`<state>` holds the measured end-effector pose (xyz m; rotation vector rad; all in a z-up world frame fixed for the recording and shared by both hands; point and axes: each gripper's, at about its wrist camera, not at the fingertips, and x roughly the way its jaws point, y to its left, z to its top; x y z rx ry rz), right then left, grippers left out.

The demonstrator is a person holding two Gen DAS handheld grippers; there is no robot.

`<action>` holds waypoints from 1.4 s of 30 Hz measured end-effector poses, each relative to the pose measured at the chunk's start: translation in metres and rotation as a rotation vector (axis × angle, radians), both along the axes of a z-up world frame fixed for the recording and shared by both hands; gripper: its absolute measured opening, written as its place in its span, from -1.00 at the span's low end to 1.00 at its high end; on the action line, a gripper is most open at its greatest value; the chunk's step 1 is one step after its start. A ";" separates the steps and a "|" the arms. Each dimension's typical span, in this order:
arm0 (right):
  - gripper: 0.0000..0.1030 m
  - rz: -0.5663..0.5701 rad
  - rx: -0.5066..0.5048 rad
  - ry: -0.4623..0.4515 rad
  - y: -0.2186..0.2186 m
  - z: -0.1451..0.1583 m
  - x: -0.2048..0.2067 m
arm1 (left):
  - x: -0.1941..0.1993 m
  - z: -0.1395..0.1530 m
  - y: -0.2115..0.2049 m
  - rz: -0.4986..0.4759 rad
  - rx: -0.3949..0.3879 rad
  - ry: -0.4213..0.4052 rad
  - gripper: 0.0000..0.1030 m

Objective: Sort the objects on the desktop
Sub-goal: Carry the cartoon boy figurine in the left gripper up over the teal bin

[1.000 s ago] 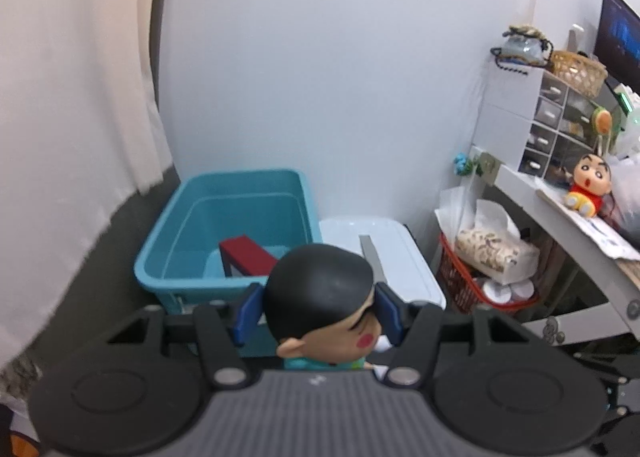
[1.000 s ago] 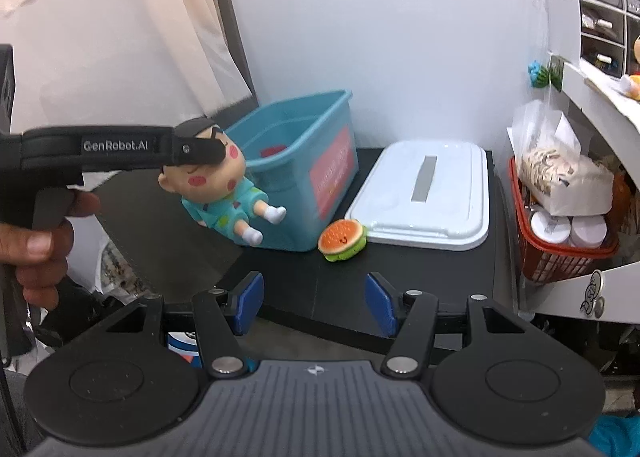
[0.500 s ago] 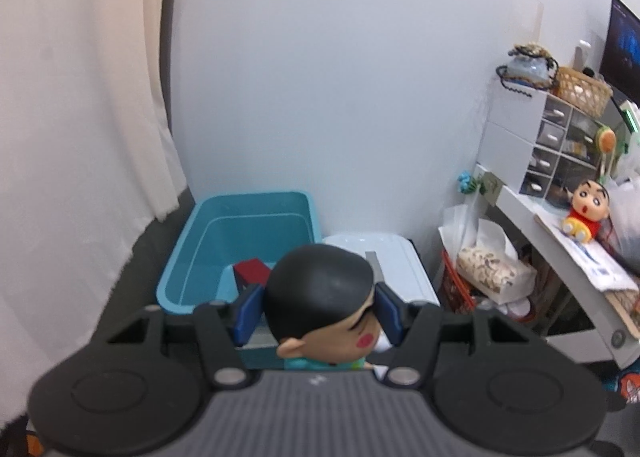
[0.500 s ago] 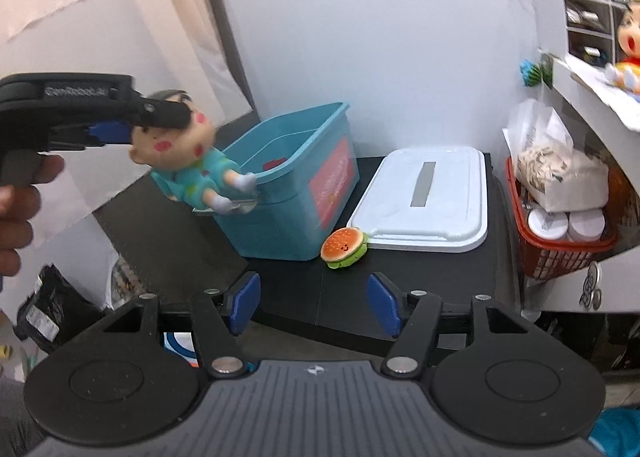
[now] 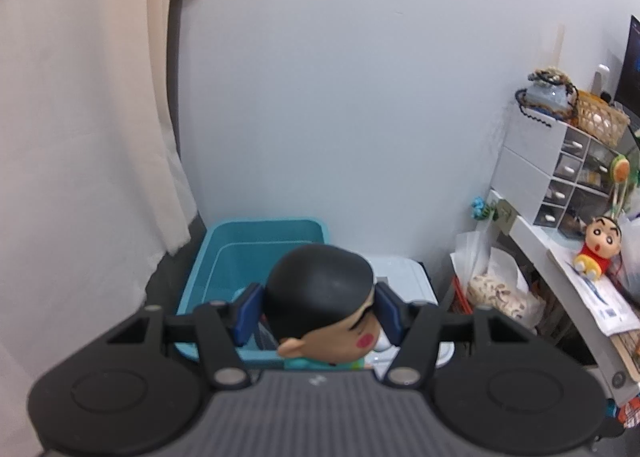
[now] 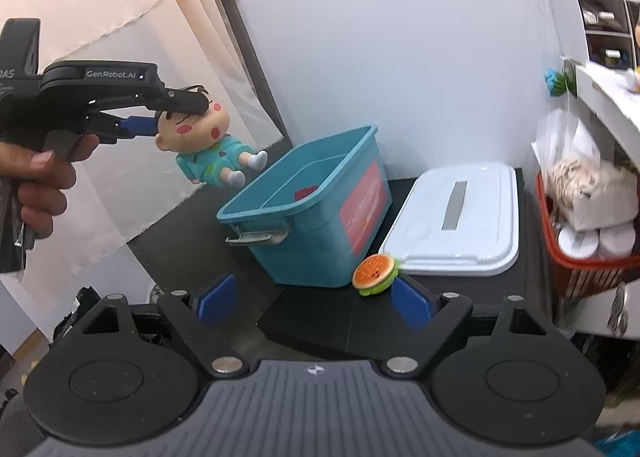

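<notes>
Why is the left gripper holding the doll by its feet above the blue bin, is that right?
Not quite: the left gripper holds the doll by its head, not its feet, as the right wrist view shows. It does hang above the blue bin.

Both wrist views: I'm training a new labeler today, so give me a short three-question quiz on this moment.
1. True or false: the left gripper clamps the doll by its head.
2. What lies on the black table between the teal bin and the white lid?
A. toy burger
B. spoon
C. cup
3. Fill in: the right gripper is ____, with nothing between its jaws.

Key: 1 true; 2 A, the toy burger; 3 open, its jaws having just been opening.
</notes>
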<state>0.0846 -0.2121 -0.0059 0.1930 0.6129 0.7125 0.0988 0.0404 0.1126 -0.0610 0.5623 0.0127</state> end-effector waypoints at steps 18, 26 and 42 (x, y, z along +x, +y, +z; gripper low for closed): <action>0.76 0.014 0.029 0.004 0.010 -0.003 0.047 | 0.047 -0.001 0.022 0.021 0.016 0.023 0.22; 0.76 0.011 0.023 0.019 0.020 -0.027 0.062 | 0.071 -0.019 0.028 0.025 0.041 0.052 0.22; 0.76 0.024 -0.012 0.027 0.026 -0.056 0.090 | 0.137 -0.060 0.034 0.049 0.086 0.130 0.22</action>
